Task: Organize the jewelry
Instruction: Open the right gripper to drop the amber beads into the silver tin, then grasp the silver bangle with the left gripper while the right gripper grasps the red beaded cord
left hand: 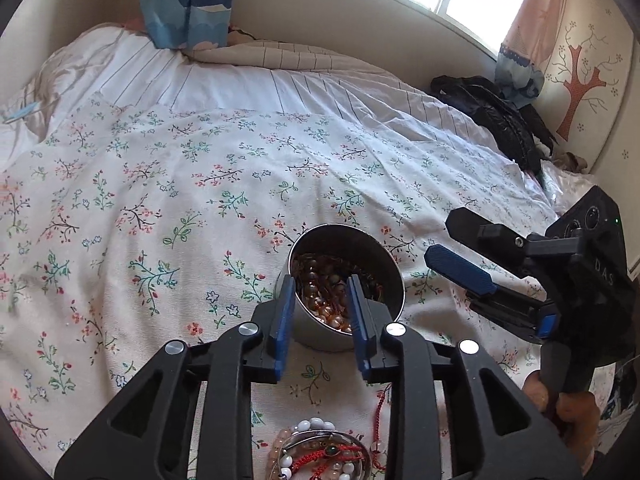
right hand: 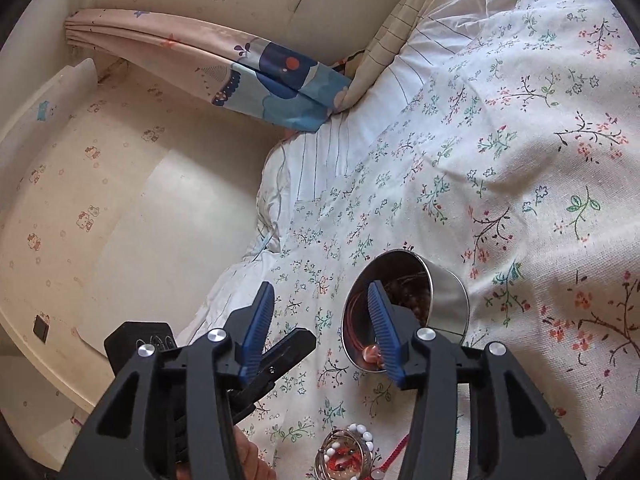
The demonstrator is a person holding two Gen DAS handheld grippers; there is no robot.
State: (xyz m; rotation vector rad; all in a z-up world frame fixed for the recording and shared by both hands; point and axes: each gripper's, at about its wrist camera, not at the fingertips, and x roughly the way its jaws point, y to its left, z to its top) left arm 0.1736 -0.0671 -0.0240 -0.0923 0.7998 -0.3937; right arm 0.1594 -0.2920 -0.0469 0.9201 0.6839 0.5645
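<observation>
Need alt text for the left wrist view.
Left gripper hangs open over a round metal tin of brown beads on a floral bedspread. Right gripper, also open, sits right of the tin; bracelets lie in the foreground.

Bedspread [left hand: 200, 184] open from 9 to 1 o'clock. Tin [left hand: 348, 280] blocks 12 o'clock near; right gripper [left hand: 460, 248] crowds 3 o'clock. Bracelet pile [left hand: 320, 452] lies at 6.

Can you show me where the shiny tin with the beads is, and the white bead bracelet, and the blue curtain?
Round shiny metal tin [left hand: 320, 330]: left wrist view, on its front outer wall.
White bead bracelet [right hand: 362, 430]: right wrist view, on the white beads at its top.
Blue patterned curtain [left hand: 188, 8]: left wrist view, on its hanging cloth.
</observation>
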